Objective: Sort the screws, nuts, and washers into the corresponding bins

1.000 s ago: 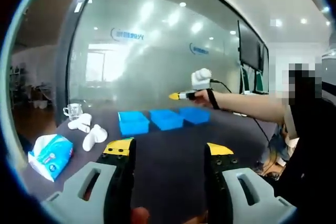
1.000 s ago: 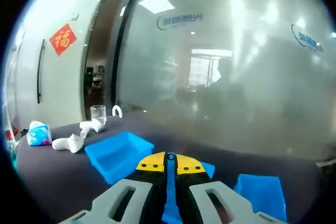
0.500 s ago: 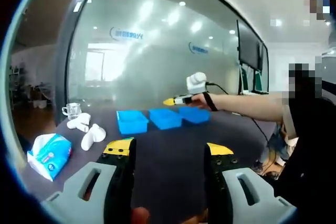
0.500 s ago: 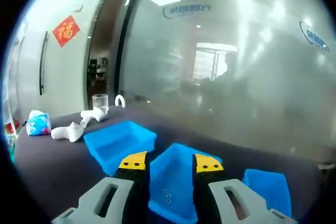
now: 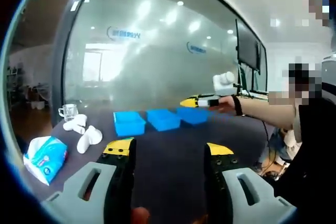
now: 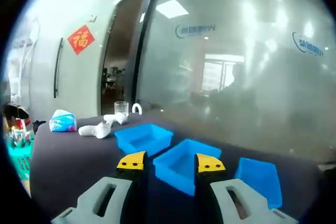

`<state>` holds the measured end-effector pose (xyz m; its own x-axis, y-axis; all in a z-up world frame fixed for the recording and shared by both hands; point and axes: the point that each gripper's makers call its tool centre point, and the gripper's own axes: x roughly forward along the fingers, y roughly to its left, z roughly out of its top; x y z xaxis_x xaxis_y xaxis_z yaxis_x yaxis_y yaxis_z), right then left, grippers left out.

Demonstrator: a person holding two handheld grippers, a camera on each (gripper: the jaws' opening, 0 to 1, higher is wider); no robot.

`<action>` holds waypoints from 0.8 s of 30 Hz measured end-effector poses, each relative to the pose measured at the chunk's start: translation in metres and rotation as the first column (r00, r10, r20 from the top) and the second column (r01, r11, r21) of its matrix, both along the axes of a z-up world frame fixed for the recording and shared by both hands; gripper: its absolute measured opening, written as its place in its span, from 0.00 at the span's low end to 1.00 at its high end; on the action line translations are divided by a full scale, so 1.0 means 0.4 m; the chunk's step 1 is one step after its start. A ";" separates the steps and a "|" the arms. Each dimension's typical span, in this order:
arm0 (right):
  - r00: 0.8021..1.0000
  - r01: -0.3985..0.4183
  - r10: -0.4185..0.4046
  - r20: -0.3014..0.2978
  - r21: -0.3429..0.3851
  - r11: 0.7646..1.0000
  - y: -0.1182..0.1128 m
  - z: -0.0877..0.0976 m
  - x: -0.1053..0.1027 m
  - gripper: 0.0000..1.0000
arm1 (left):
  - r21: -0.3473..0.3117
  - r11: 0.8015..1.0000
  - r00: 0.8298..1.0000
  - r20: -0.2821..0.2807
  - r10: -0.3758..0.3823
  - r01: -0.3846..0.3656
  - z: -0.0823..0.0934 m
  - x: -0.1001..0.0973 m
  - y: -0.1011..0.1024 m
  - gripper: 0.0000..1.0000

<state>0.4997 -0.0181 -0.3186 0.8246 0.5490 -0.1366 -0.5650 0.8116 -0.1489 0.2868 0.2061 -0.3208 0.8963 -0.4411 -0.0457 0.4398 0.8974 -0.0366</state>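
Observation:
Three blue bins stand in a row on the dark table: left bin, middle bin, right bin. My left gripper hovers open over the near part of the table, well short of the bins, with nothing between its jaws. My right gripper is open and empty, held above and just short of the middle bin. In the left gripper view the right gripper reaches in from the right, over the right bin, held by a hand.
White pipe fittings, a glass cup and a tissue pack lie at the table's left end. A frosted glass wall runs behind the table. A person stands at the right.
My right gripper, shut on a small part a second ago, opened over the middle bin and has drawn back and to the right. The left gripper has stayed put.

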 end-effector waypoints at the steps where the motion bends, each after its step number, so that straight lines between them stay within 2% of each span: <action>1: 1.000 0.005 -0.005 0.018 0.021 1.000 -0.016 0.011 -0.020 0.31 | -0.002 1.000 1.000 0.002 -0.002 0.002 0.002 0.002 -0.002 0.51; 3: 0.999 0.022 -0.024 0.048 0.041 0.999 -0.054 0.027 -0.059 0.31 | -0.003 1.000 1.000 0.007 -0.006 0.006 0.007 0.005 -0.008 0.51; 7: 0.997 0.042 -0.047 0.066 0.073 0.996 -0.124 0.043 -0.128 0.31 | 0.004 1.000 1.000 0.015 -0.022 0.021 0.014 0.008 -0.023 0.51; 15: 0.986 0.125 -0.140 0.091 0.147 0.981 -0.299 0.059 -0.257 0.31 | 0.010 0.999 0.998 0.037 -0.041 0.040 0.028 -0.003 -0.042 0.51; 20: 0.973 0.183 -0.201 0.117 0.146 0.972 -0.370 0.049 -0.346 0.31 | 0.009 0.999 0.998 0.042 -0.038 0.037 0.027 -0.009 -0.041 0.51; 24: 0.965 0.215 -0.233 0.117 0.149 0.965 -0.422 0.032 -0.393 0.31 | -0.001 0.999 0.998 0.048 -0.034 0.034 0.028 -0.014 -0.040 0.51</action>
<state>0.3426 -0.1867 -0.3058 0.9341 0.3542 0.0443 -0.3493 0.9326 -0.0910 0.2812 0.1899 -0.3096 0.8819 -0.4715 -0.0021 0.4714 0.8818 -0.0163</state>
